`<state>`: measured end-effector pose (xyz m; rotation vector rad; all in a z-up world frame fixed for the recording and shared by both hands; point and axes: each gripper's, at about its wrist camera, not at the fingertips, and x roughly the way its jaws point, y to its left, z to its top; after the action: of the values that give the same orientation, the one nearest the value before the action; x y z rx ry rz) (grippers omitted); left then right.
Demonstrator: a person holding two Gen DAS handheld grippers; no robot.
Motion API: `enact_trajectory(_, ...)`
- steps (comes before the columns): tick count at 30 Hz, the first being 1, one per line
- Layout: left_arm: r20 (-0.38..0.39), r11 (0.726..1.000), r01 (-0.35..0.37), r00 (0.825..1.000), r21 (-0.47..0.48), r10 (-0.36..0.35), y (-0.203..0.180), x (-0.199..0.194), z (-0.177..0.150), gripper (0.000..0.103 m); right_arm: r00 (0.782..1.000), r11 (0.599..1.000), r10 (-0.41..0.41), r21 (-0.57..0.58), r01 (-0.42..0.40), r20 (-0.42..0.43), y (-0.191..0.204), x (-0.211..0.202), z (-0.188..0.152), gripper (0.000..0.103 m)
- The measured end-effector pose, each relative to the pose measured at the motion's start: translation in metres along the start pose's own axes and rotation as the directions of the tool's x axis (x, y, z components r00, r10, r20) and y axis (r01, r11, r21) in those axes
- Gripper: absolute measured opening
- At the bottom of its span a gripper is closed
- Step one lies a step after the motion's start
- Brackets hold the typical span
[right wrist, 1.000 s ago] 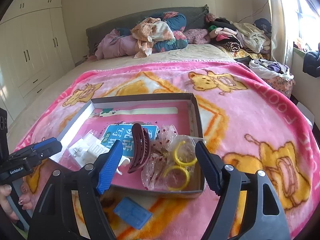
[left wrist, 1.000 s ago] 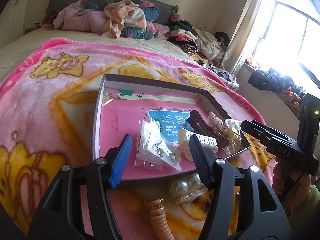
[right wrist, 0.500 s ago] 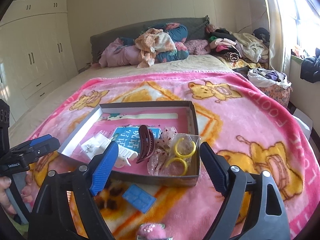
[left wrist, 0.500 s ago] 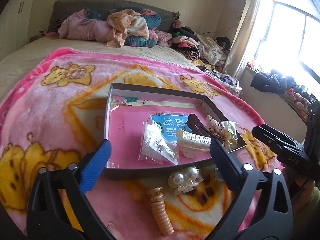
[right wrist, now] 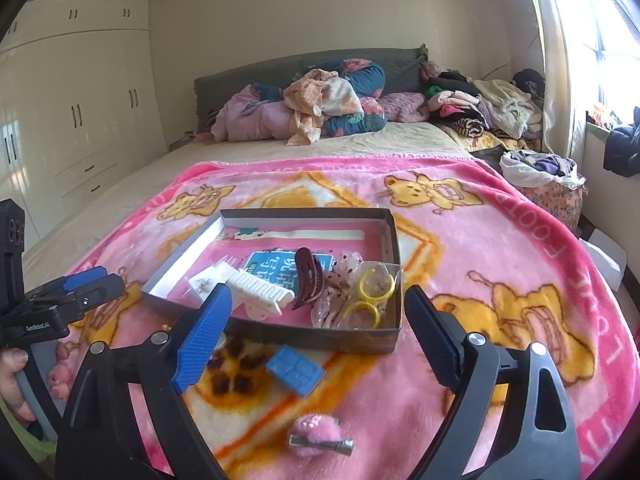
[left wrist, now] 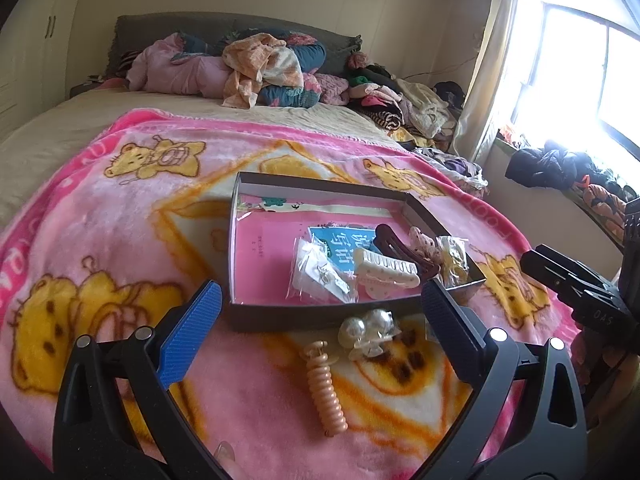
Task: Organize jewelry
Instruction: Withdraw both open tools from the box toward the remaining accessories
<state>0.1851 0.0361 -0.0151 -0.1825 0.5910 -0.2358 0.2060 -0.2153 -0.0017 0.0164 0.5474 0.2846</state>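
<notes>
A shallow dark box (left wrist: 280, 316) with a pink floor lies on the bed blanket. It holds a white claw clip (left wrist: 386, 274), a dark red claw clip (left wrist: 400, 246), a bag of earrings (left wrist: 320, 276) and a bag of yellow rings (right wrist: 370, 292). In front of the box lie a pearl clip (left wrist: 368, 330), a peach spiral hair tie (left wrist: 326, 392), a blue block (right wrist: 295, 370) and a pink fuzzy hair clip (right wrist: 318, 436). My left gripper (left wrist: 320, 296) hovers open and empty over the near items. The jaws of my right gripper (right wrist: 319, 296) are opening, with nothing held.
The pink bear-print blanket (left wrist: 120, 240) covers the near half of the bed. Piled clothes and bedding (right wrist: 320, 108) sit at the headboard. Wardrobes (right wrist: 80, 120) stand on the left, and a window sill with clothes (left wrist: 560, 164) is on the right.
Both grippers have drawn back and upward from the box. The left jaws spread from half-closed to wide, and the right jaws widened. The pink fuzzy clip has come into the right wrist view.
</notes>
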Motion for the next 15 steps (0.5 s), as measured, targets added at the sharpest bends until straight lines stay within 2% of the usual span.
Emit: enact_trajectory(15, -0.002, 0.999, 0.001, 1.0, 0.034, -0.001, -0.007, -0.015, -0.017, 0.091, 1.0, 0.998, 0.027, -0.051, -0.028, -0.015, 0.019, -0.021, -0.019, 0.086)
